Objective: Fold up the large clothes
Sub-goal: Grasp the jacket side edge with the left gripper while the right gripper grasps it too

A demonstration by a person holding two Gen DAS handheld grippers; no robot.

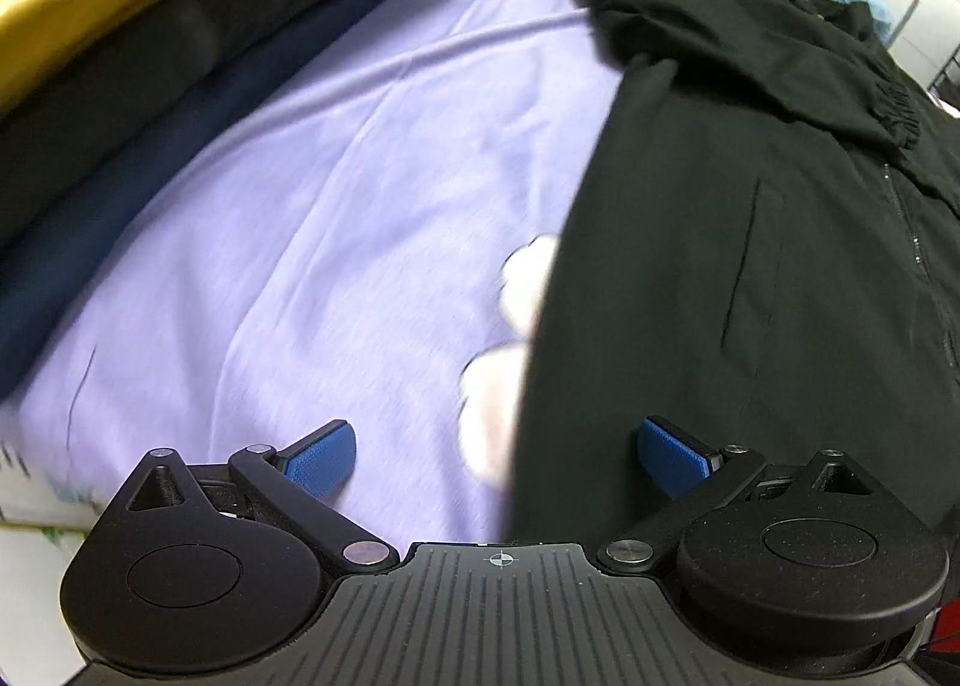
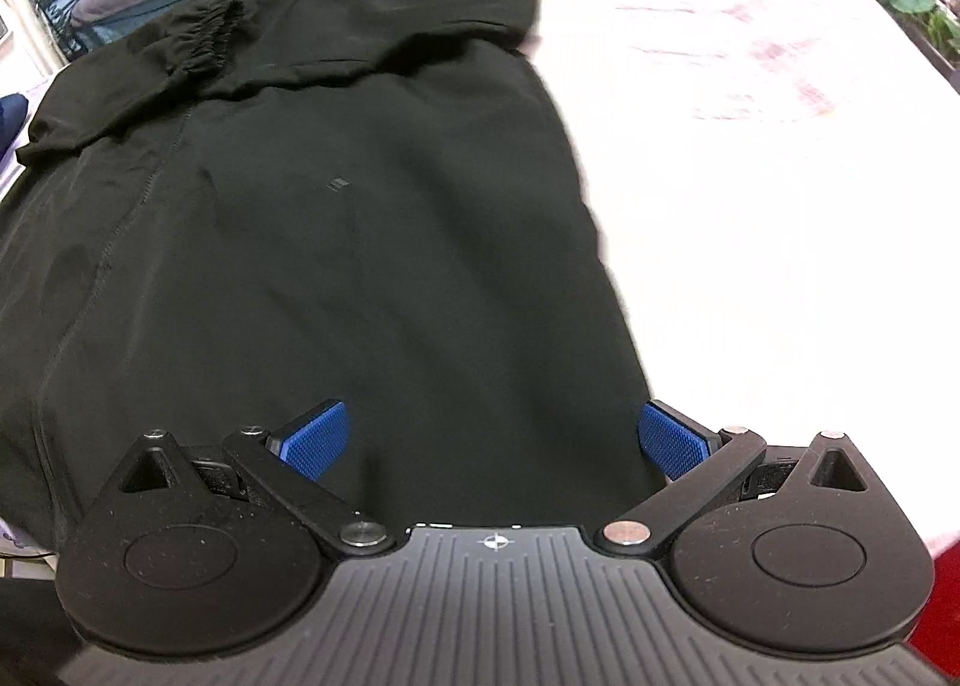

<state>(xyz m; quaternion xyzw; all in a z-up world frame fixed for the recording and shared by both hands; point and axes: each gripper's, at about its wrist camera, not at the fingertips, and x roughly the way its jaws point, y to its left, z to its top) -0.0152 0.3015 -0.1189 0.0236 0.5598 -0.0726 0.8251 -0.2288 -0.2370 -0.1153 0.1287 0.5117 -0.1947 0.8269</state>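
Black zip jacket [image 2: 336, 218], sleeves folded in, fills centre frame; my left gripper [image 1: 498, 455] and right gripper [image 2: 495, 440], jaws apart and empty, flank its hem for folding.

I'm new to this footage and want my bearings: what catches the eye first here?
A big black jacket lies spread on the bed, one sleeve with a gathered cuff folded across its chest. Beside it runs a lilac flowered sheet. Both the left gripper and the right gripper hang open at its hem, holding nothing.
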